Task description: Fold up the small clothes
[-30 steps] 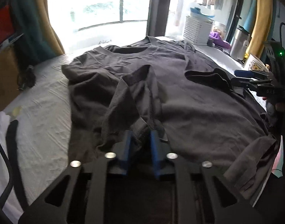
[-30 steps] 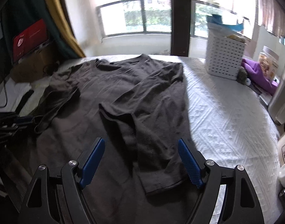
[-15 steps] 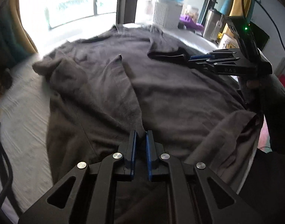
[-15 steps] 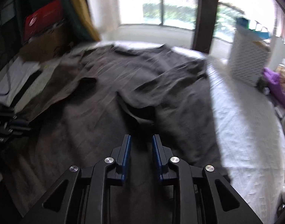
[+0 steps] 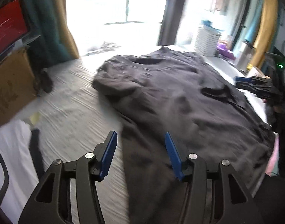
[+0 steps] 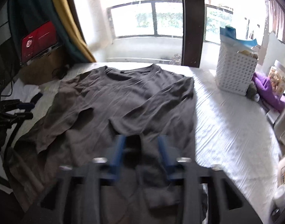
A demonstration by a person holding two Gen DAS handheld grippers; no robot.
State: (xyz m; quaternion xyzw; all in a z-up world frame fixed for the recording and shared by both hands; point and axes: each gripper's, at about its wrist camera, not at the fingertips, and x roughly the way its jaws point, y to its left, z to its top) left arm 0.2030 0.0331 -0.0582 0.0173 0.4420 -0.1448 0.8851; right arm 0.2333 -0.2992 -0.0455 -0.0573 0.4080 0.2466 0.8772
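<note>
A dark grey long-sleeved shirt (image 5: 179,100) lies spread on a white textured bedcover (image 5: 71,100), collar toward the window, both sleeves folded in over the body. It also shows in the right wrist view (image 6: 131,100). My left gripper (image 5: 140,149) is open and empty, over the shirt's left hem edge. My right gripper (image 6: 140,149) is open and blurred, low over the folded right sleeve's cuff, holding nothing. It also shows at the right edge of the left wrist view (image 5: 254,85).
A white perforated basket (image 6: 234,71) stands at the back right with purple cloth (image 6: 269,91) beside it. A cardboard box (image 5: 9,85) with a red screen above stands to the left. White cloth (image 5: 9,149) lies at the bed's left edge.
Both grippers were shut on the sleeves half a second ago and have opened, letting the fabric go. The sleeves now lie folded over the shirt body. Both grippers have pulled back.
</note>
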